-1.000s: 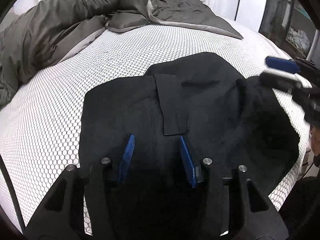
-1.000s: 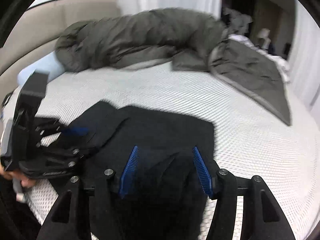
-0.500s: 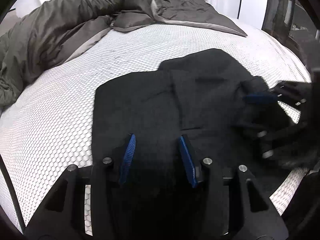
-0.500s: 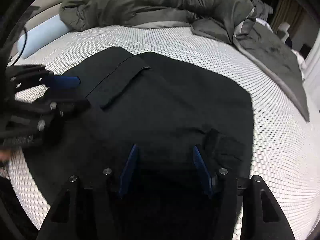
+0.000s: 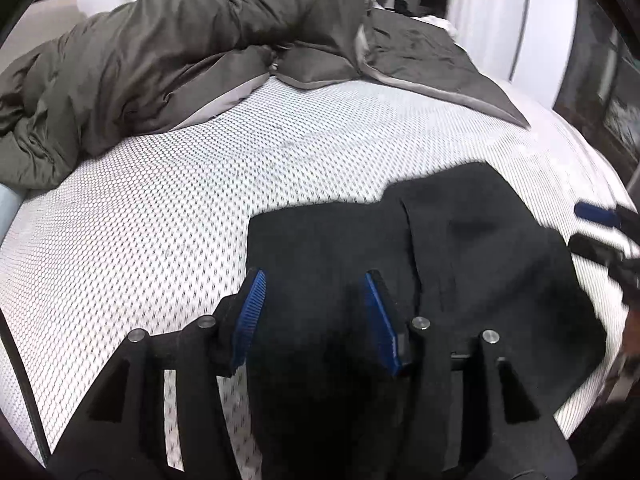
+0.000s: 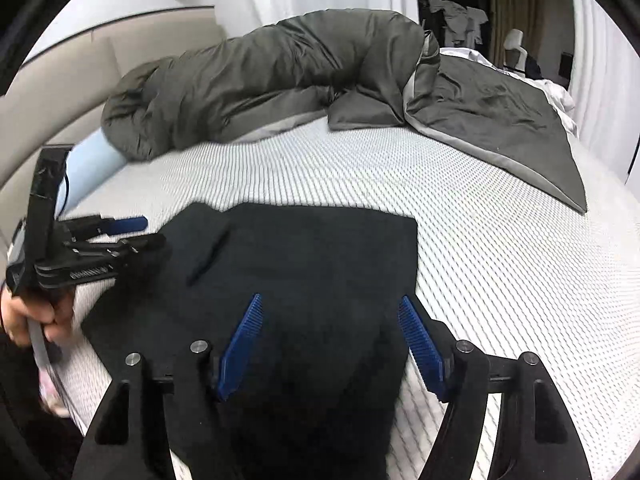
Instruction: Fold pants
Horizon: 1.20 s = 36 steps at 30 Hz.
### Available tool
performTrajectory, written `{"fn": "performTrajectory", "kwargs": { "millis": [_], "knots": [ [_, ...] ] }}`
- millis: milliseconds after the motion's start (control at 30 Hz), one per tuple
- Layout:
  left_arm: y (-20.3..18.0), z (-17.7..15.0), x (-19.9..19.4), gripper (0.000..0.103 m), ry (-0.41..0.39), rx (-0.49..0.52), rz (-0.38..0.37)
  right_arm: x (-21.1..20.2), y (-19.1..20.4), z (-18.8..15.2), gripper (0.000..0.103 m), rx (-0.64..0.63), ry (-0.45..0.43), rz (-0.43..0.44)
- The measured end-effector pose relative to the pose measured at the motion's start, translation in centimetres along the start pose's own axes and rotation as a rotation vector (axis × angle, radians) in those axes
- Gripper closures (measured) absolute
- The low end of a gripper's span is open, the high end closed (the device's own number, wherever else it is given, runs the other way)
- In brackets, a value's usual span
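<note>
No legible text, apparently, anywhere.

Each gripper (image 5: 314, 312) (image 6: 332, 334) was black, with ribbed blue pads (image 5: 250, 318) on its fingers and round silver screws (image 6: 199, 346) at the joints; at nine o'clock bare skin showed on the left hand (image 6: 30, 314).

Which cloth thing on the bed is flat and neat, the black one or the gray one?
The black pants, a flat rectangle just past the right gripper. The gray duvet lies bunched in a lumpy heap farther back.
</note>
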State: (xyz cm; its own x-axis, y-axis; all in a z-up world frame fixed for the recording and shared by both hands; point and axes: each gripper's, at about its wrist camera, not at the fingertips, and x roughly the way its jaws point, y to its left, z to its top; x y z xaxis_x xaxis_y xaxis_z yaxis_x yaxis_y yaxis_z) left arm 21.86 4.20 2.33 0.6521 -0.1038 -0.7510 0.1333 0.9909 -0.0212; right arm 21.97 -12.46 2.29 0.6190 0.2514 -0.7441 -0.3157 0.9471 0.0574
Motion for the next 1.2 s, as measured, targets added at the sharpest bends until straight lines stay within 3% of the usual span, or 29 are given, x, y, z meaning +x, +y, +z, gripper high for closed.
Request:
{"fn": "performTrajectory", "kwargs": {
  "millis": [67, 100, 200, 300, 433, 600, 633, 700, 800, 933, 967, 1100, 1200],
  "knots": [
    [-0.4, 1.4, 1.8, 0.055, 0.025, 0.019, 0.014, 1.5, 0.5, 0.4, 0.031, 0.011, 0.026, 0.004],
    [-0.7, 1.7, 2.6, 0.055, 0.047, 0.037, 0.034, 3.2, 0.7, 0.4, 0.031, 0.009, 0.087, -0.002],
    [-0.1, 1.7, 4.6, 0.049, 0.087, 0.022, 0.045, 7.3, -0.3, -0.4, 0.032, -0.040, 0.223, -0.119],
    [1.4, 1.6, 4.2, 0.048, 0.075, -0.036, 0.044, 5.1, -3.1, -0.9, 0.029, 0.052, 0.209, -0.026],
    [3.9, 1.0, 3.4, 0.049, 0.079, -0.094, 0.117, 2.4, -5.3, -2.4, 0.026, 0.088, 0.178, -0.019],
    [4.3, -2.1, -1.2, 0.049, 0.050, -0.144, 0.016, -1.6, -5.5, -4.0, 0.026, 0.157, 0.090, 0.104],
    [3.7, -3.1, -2.2, 0.049, 0.038, -0.129, -0.004, -2.0, -5.1, -4.4, 0.028, 0.156, 0.085, 0.140],
    [2.2, -4.7, -3.6, 0.049, 0.038, -0.079, -0.012, -2.9, -3.7, -5.2, 0.045, 0.130, 0.077, 0.234],
    [0.9, -6.8, -3.8, 0.049, 0.063, -0.062, -0.013, -2.3, -1.9, -6.5, 0.056, 0.113, 0.140, 0.303],
    [0.6, -7.9, -2.9, 0.045, 0.069, -0.072, 0.006, -1.2, -1.2, -7.0, 0.071, 0.084, 0.164, 0.242],
    [0.7, -7.6, -2.7, 0.045, 0.069, -0.083, 0.001, -1.5, -1.4, -6.7, 0.090, 0.082, 0.132, 0.243],
    [1.0, -7.6, -2.5, 0.044, 0.078, -0.097, -0.009, -4.8, -1.0, -7.1, 0.093, 0.036, 0.061, 0.262],
    [0.7, -8.0, -2.4, 0.037, 0.077, -0.066, 0.005, -1.9, -1.0, -8.3, 0.091, -0.003, 0.182, 0.215]
  ]
}}
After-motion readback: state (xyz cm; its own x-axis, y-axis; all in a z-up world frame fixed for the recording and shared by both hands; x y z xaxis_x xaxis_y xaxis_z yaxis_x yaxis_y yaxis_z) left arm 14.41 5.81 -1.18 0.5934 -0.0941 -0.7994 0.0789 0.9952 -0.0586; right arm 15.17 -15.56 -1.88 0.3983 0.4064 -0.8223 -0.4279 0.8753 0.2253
